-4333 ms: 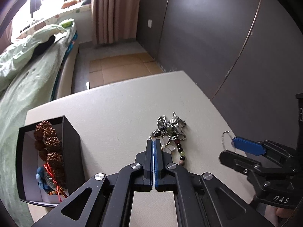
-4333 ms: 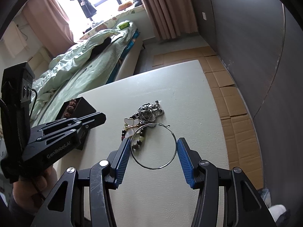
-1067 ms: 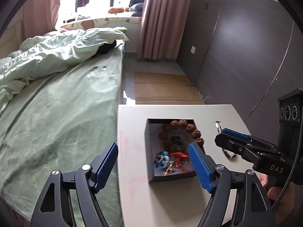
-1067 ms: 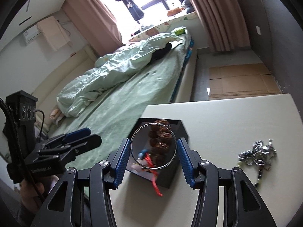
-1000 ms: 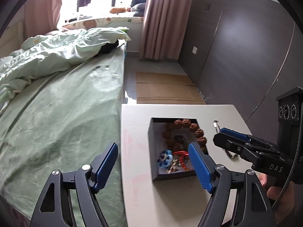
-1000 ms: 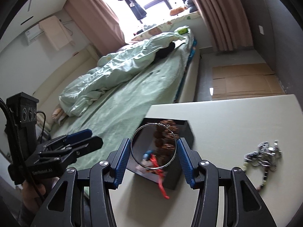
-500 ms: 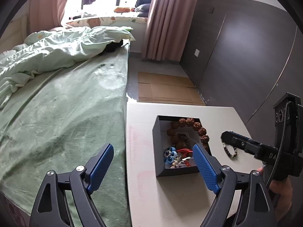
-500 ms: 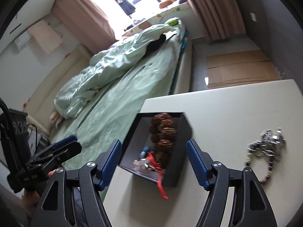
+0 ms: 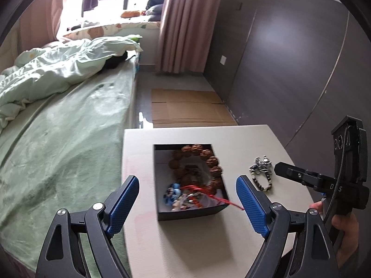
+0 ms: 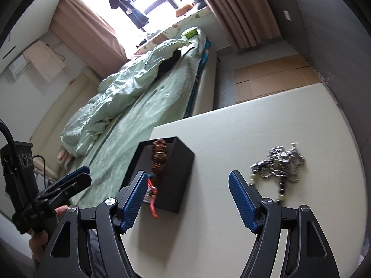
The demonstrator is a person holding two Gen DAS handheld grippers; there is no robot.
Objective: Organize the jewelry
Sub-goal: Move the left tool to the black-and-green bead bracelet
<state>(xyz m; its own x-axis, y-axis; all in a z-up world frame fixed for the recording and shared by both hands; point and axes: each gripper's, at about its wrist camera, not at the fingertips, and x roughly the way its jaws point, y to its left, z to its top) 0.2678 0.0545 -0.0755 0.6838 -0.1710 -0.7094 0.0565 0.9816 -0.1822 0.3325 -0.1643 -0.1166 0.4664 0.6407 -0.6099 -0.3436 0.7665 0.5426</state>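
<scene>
From the left wrist camera, the left gripper (image 9: 187,202) stands with its blue-padded jaws spread wide and nothing between them, framing the open black rectangular box (image 9: 160,185) that sits near the bed-side edge of the pale bench (image 9: 197,243). A moment ago the thin silver wire hoop hung between the right gripper's jaws over this box; now it is gone from them and has presumably dropped inside, though among the brown knobbly bead bracelet (image 9: 209,159), the blue trinket and the red cord (image 9: 218,198) trailing over the box's near wall I cannot pick it out. The box's long axis runs from the near edge of the bench toward the far edge. From the right wrist camera, the right gripper (image 10: 187,198) is empty, its jaws opening further, and it has swung off the box toward the remaining tangle of silver chain and dark beads (image 10: 279,159), which lies on the bench well apart from the box, toward the wall-side edge. Its beaded strand (image 10: 281,187) points back toward the near edge. One piece is stowed, I judge; the tangle is next.
</scene>
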